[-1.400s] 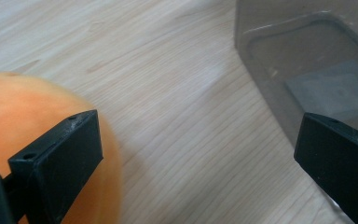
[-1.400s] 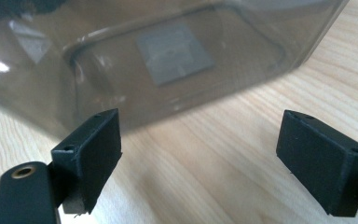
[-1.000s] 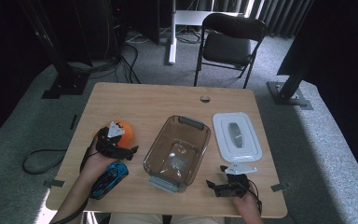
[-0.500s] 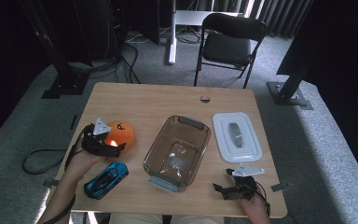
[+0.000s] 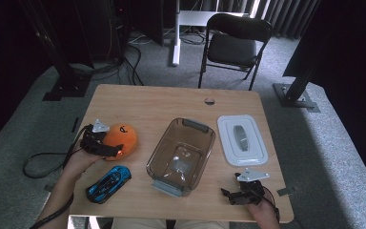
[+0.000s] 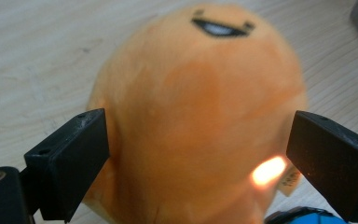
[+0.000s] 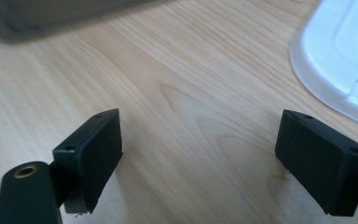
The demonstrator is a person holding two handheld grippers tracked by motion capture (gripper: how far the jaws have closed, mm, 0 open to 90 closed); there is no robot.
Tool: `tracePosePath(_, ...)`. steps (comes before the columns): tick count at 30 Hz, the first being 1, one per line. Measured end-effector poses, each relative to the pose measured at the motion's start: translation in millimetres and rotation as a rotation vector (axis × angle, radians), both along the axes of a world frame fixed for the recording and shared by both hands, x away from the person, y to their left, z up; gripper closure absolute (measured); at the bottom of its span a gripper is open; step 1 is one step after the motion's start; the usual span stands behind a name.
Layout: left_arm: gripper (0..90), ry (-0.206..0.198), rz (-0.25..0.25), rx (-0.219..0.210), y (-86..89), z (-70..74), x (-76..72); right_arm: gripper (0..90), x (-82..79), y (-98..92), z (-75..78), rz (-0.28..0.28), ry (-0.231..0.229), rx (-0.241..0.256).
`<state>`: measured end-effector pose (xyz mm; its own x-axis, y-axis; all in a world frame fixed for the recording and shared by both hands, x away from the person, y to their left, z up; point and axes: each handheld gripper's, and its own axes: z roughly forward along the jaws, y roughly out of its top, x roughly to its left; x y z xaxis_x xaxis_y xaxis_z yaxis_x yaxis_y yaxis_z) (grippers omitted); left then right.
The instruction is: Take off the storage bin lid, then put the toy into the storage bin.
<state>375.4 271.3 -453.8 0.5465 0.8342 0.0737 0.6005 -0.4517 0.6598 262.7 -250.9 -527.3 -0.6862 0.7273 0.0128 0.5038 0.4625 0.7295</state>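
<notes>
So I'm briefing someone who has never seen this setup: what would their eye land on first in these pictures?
Most likely the orange plush toy at the table's left, sitting between the open jaws of the left gripper. Next, the clear plastic container in the middle, with its white lid lying flat to its right. A blue toy car lies at the near left edge, and the right gripper waits open at the near right.

Orange plush (image 6: 200, 116) blurred; blue car (image 6: 303, 217) — edge-cut.

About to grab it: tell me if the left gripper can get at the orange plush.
Probably yes: the left gripper is open with a finger on each side of the plush, nothing between them.
</notes>
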Motion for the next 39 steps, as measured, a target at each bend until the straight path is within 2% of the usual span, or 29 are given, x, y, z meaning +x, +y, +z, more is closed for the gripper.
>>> tracePosePath(4, 6.5, 0.005, -0.009, 0.010, -1.9, -9.3, 1.9, 13.5, 0.8, 0.2, -0.1, -0.010, -0.002, -0.012)
tracePosePath(6, 9.4, 0.006, 0.000, 0.010, -1.6, -12.3, 3.1, 13.5, 1.3, -0.1, 0.0, -0.014, -0.001, -0.012)
tracePosePath(9, 9.8, 0.021, 0.017, -0.021, 1.4, -16.3, 6.6, 13.5, 1.4, -0.1, -0.1, -0.014, -0.002, -0.012)
tracePosePath(12, 20.8, 0.027, 0.025, -0.035, 1.7, -20.9, 7.1, 13.5, 1.4, -0.2, -0.1, -0.015, -0.001, -0.011)
tracePosePath(14, 30.6, 0.026, 0.026, -0.029, 1.8, -21.3, 6.7, 13.6, 1.5, -0.2, -0.1, -0.015, -0.001, -0.010)
tracePosePath(15, 30.6, 0.024, 0.031, -0.020, 1.1, -21.2, 6.0, 13.6, 1.5, -0.2, -0.1, -0.015, -0.001, -0.010)
tracePosePath(19, 48.5, 0.027, 0.028, 0.011, -2.8, -19.0, 2.5, 13.6, 1.4, -0.2, -0.1, -0.015, -0.001, -0.010)
tracePosePath(24, 62.4, 0.011, 0.034, 0.004, -2.3, -17.2, -1.7, 13.6, 1.5, -0.2, -0.1, -0.015, -0.001, -0.010)
tracePosePath(27, 65.9, 0.002, 0.031, 0.007, -2.8, -13.3, -3.8, 13.6, 1.6, -0.3, -0.1, -0.015, -0.001, -0.008)
tracePosePath(29, 66.1, 0.008, 0.035, -0.011, -1.3, -7.2, -3.1, 13.6, 1.8, -0.9, 0.0, -0.015, 0.003, -0.002)
tracePosePath(33, 68.8, 0.003, 0.030, 0.007, -4.7, 2.5, -3.2, 13.6, 2.0, -1.1, 0.1, -0.020, 0.005, 0.002)
tracePosePath(35, 69.5, 0.005, 0.024, -0.012, -4.4, 5.5, -3.4, 13.6, 2.3, -0.2, 0.1, -0.024, 0.003, 0.000)
tracePosePath(39, 69.8, 0.000, 0.014, -0.056, -2.5, 13.1, -6.1, 13.6, 3.9, 0.2, 0.5, -0.029, 0.017, 0.032)
